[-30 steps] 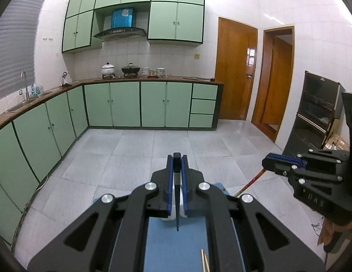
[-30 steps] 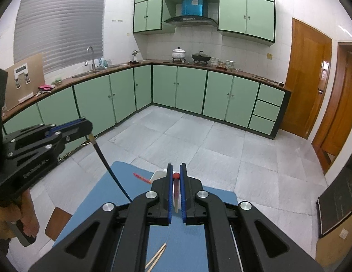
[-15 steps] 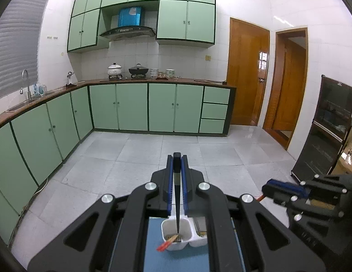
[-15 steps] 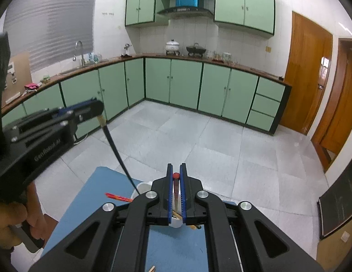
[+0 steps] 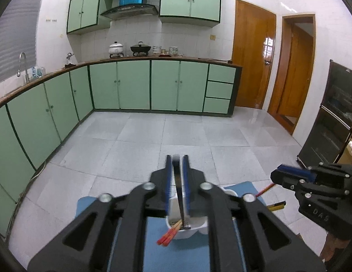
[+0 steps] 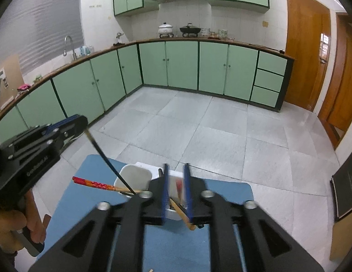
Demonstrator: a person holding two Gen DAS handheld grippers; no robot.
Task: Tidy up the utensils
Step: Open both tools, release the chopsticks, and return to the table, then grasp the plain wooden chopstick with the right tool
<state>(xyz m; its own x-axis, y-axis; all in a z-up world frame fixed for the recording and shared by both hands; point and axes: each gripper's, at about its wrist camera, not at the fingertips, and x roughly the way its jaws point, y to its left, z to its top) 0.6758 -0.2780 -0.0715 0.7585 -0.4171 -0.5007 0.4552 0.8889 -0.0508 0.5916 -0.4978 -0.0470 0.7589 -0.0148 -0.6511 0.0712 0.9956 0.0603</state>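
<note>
Both grippers release chopsticks into a white plastic two-compartment utensil holder (image 6: 135, 176) standing on a blue table mat (image 6: 73, 195). The right gripper (image 6: 177, 188), jaws opening, lets a red-topped chopstick (image 6: 179, 187) drop into the right compartment beside a wooden one already there. The left gripper (image 5: 177, 176), likewise opening, frees a slim black chopstick (image 5: 180, 201), its tip in the left compartment alongside a red-ended wooden pair (image 5: 169, 235). A tan stick end (image 6: 150, 270) nearest the camera suggests more remains unsorted.
</note>
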